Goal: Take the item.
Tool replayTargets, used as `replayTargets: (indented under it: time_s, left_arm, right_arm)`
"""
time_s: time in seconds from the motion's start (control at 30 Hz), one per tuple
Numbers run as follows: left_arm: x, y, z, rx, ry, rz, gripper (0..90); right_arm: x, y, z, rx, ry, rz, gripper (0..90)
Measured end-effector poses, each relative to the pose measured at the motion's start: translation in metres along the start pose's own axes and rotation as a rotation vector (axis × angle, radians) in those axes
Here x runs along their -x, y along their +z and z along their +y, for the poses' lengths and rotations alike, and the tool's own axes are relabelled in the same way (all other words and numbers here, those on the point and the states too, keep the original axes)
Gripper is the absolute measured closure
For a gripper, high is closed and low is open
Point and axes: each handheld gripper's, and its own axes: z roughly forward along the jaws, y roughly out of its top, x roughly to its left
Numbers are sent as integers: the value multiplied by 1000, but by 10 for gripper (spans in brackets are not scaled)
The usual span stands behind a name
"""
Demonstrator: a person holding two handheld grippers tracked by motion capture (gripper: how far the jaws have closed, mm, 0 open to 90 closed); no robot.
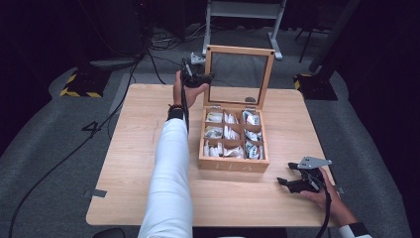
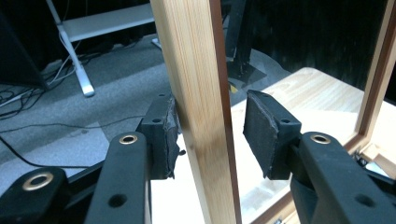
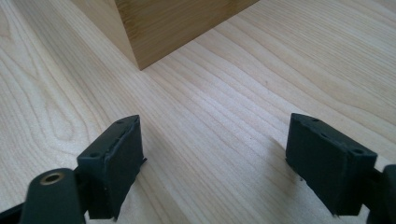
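A wooden tea box point(image 1: 233, 164) stands on the table point(image 1: 130, 163) with its glass lid point(image 1: 239, 50) raised upright. Several tea bags point(image 1: 225, 133) fill its compartments. My left gripper point(image 1: 203, 78) reaches the lid's left frame rail point(image 2: 196, 70) and straddles it point(image 2: 210, 107). One pad point(image 2: 169, 133) touches the wood, and the other pad point(image 2: 261, 135) stands off with a gap. My right gripper point(image 1: 283, 182) lies low on the table at the front right, open and holding nothing point(image 3: 215, 135). The box's near corner point(image 3: 163, 28) is just ahead of it.
Bare tabletop point(image 3: 243, 93) stretches left of and in front of the box. Beyond the table, a white metal stand point(image 1: 242, 10) rises from grey carpet. Black cables point(image 1: 99, 134) trail over the floor at the left. A yellow-and-black striped base point(image 1: 79, 88) sits at the far left.
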Motion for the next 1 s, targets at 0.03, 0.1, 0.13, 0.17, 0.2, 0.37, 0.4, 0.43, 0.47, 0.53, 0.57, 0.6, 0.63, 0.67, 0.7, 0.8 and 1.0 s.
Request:
replayTargets:
  time_s: [0.03,0.1,0.13,0.17,0.2,0.37,0.4,0.43,0.47,0.53,0.57,0.6,0.63,0.67,0.7,0.8,1.0]
  left_arm:
    - [0,0,0,0,0,0,551]
    - [1,0,-6,-11,12,-6,548]
    - [1,0,-8,-17,21,-7,546]
    - [2,0,-10,-27,30,-7,546]
    - [2,0,-11,-39,42,-7,546]
    - [3,3,-23,-82,65,-10,546]
    - [3,4,-26,-89,69,-8,546]
    - [3,4,-29,-99,69,-12,546]
    - [4,5,-31,-102,66,-17,547]
    - [4,6,-36,-105,66,-20,548]
    - [4,6,-38,-109,65,-22,549]
    - [5,6,-40,-109,68,-24,547]
    - [5,6,-42,-108,69,-24,545]
    - [5,6,-44,-110,69,-30,540]
    - [5,6,-46,-111,75,-36,534]
    - [4,3,-51,-129,83,-46,530]
    - [5,0,-64,-152,103,-74,520]
  right_arm:
    - [0,0,0,0,0,0,190]
    - [0,0,0,0,-1,1,189]
    - [0,0,0,0,-1,1,189]
    - [0,0,0,0,0,1,189]
    - [0,0,0,0,0,1,189]
    - [0,0,0,0,0,1,190]
    - [0,0,0,-1,-3,1,189]
    - [0,0,0,-1,-3,1,189]
    - [0,0,0,-1,-3,1,189]
    - [0,0,0,-1,-3,1,189]
    - [0,0,0,-1,-3,1,189]
    - [0,0,0,-1,-3,1,189]
    - [0,0,0,-1,-3,1,189]
    - [0,0,0,-1,-3,1,189]
    - [0,0,0,-1,-3,1,189]
    - [0,0,0,-1,-3,1,189]
    - [0,0,0,-1,-3,0,189]
